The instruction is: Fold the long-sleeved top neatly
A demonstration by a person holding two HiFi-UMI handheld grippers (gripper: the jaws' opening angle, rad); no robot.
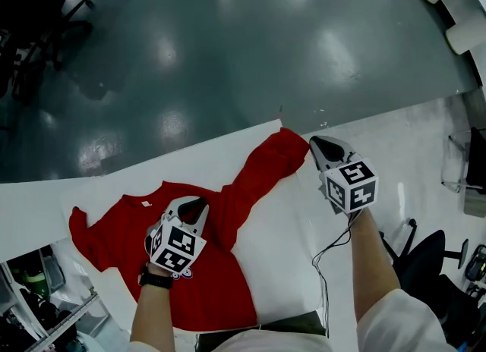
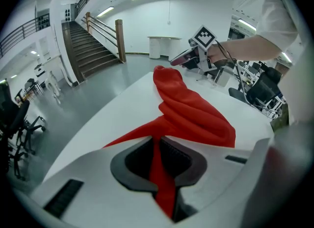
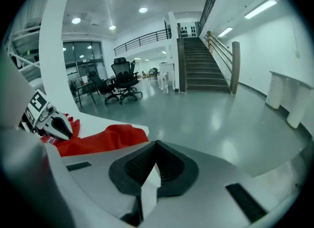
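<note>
1. The left gripper (image 1: 191, 208) is clamped on a red fold at the base of the sleeve (image 1: 262, 168).
2. The right gripper (image 1: 323, 147) is shut with no red cloth in it, just beside the sleeve's cuff.
3. The sleeve's length runs between them, and the long-sleeved top (image 1: 213, 290) lies on the bench (image 1: 277, 267).

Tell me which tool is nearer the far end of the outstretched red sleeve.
Right. The right tool sits just beside the sleeve end; the left tool grips the red top back near its shoulder.
</note>
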